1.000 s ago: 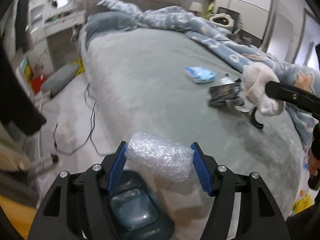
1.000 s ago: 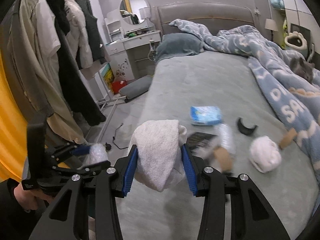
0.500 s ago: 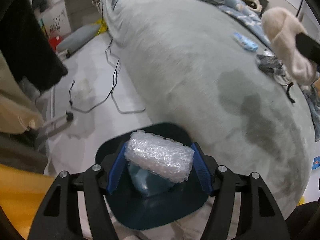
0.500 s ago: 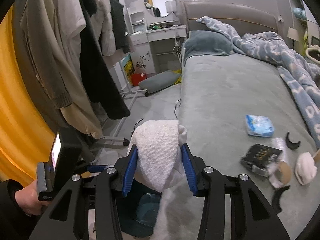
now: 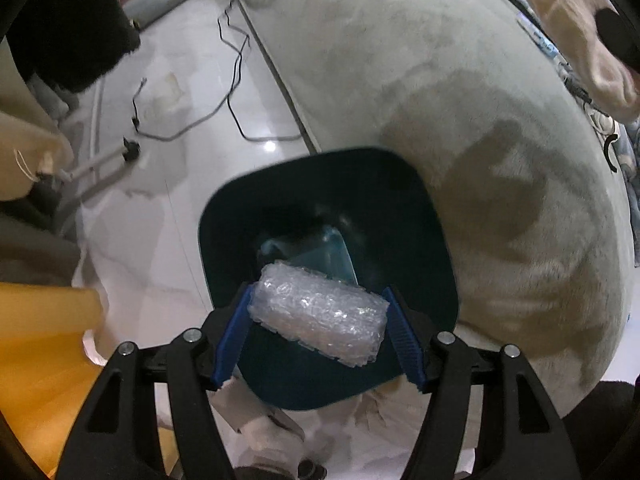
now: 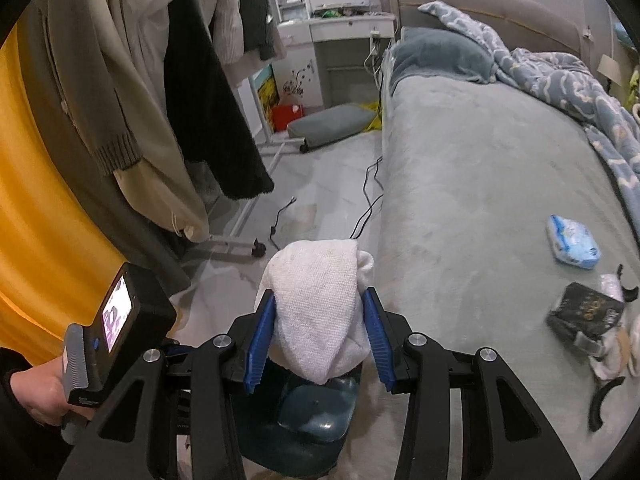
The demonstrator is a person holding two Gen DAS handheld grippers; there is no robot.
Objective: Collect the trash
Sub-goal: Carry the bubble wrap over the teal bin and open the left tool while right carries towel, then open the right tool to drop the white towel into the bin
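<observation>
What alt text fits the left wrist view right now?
The left gripper, its jaws opening, has a bubble wrap roll between them, above a dark bin on the floor beside a grey bed.

Bubble wrap roll (image 5: 318, 316) over bin (image 5: 400, 184) beside bed (image 5: 460, 80).

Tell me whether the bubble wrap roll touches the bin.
Apart. The left wrist view shows the bubble wrap roll between the opening left gripper, above the bin.

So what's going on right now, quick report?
Left gripper opening, clear bubble-wrap roll between its jaws, over dark teal bin. Right gripper clamps white cloth wad. Nothing blocking bin.
</observation>
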